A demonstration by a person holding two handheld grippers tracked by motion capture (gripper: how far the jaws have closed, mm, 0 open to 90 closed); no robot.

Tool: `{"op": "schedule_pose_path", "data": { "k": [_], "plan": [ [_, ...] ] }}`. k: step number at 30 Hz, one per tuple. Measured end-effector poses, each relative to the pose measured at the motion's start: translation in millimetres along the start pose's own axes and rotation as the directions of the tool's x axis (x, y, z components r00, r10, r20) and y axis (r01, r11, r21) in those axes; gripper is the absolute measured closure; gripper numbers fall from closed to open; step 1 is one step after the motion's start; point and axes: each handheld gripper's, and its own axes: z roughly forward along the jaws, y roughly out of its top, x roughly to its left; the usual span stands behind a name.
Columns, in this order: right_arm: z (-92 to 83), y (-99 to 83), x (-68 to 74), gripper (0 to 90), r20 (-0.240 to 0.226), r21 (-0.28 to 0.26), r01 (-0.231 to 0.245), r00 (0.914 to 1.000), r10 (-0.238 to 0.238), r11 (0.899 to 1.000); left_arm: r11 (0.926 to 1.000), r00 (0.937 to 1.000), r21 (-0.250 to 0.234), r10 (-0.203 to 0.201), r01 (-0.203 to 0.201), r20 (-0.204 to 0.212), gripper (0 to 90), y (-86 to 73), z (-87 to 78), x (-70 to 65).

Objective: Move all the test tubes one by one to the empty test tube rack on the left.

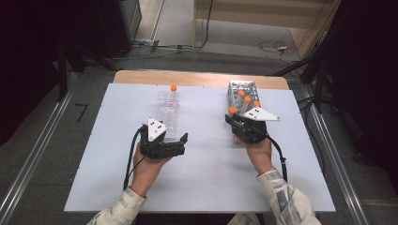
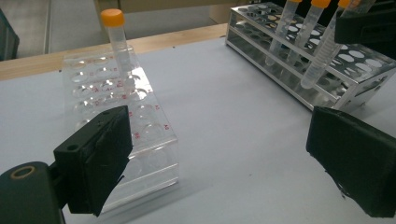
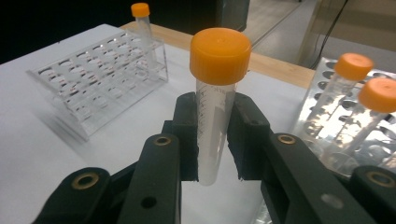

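Grey carpet and loose cables lie beyond a table [image 1: 206, 187] covered with a white sheet, its wooden far edge bare; dark equipment stands at both sides of the room, and metal rails run along the floor.

On the table's left half stands a clear plastic rack [image 1: 168, 115] with one orange-capped tube [image 2: 117, 42] upright in a hole at its far end. The left gripper view brings the rack close enough to show small red markings beside its holes, too small to read. On the right half stands a metal rack [image 1: 242, 93] holding three orange-capped tubes that lean in its holes.

The left tongs [image 1: 180, 143] sit near the clear rack's near end with jaws wide apart and nothing between them; in their own view one jaw overlaps the rack's near corner, though contact cannot be judged.

The right tongs [image 3: 215, 140] are clamped on a tube [image 3: 214, 126] of clear plastic with an orange cap, held upright, the pads pressing its body below the cap. The right gripper view shows faint graduation lines on this tube, unreadable, and its lower end hanging free above the white sheet, just beside the metal rack. From above, the right tongs [image 1: 234, 119] lie over the metal rack's near end.
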Motion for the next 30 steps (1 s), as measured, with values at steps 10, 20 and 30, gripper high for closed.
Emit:
{"op": "schedule_pose_path", "data": {
  "k": [10,20,30],
  "plan": [
    [7.8,-5.7,12.6,71.9,-0.031,0.027,0.022,0.9993,-0.021,0.999,1.0,1.0,-0.003,-0.002,0.002,0.006,7.7,0.4,-0.1,-0.9],
    [16.0,-12.1,27.4,71.9,-0.069,0.058,0.051,0.9965,-0.047,0.997,0.9999,0.9998,-0.01,-0.004,0.004,0.021,8.0,2.4,1.2,-5.3],
    [21.4,-15.7,49.1,71.9,-0.125,0.074,0.084,0.9894,-0.074,0.994,0.9997,0.9992,-0.024,0.001,0.0,0.041,9.4,5.3,4.1,-11.7]
  ]
}}
